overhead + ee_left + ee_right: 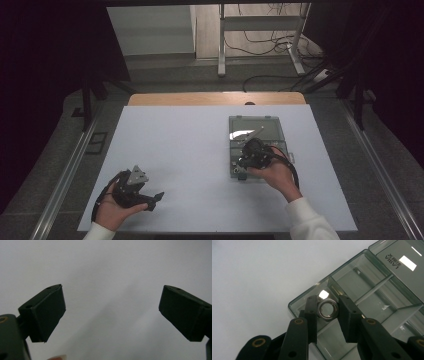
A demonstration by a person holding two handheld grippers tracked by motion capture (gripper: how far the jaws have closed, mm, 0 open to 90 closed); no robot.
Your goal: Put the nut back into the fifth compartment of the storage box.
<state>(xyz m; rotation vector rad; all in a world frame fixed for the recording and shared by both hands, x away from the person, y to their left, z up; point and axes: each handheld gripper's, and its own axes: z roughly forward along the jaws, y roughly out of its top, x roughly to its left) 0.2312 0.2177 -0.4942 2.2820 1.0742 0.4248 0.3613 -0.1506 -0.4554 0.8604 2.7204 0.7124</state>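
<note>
We find the right gripper [327, 310] clenched on a steel nut [327, 310], held just above the corner compartment of the clear compartment box [372, 290], at the box's near left corner in the high view. We judge the step in hand to be carrying the nut at that compartment; whether it goes in or comes out we cannot tell. The next move calls for keeping the nut clear of the box wall. The left gripper [150, 200] rests well left of the box, jaws released and holding nothing.
</note>
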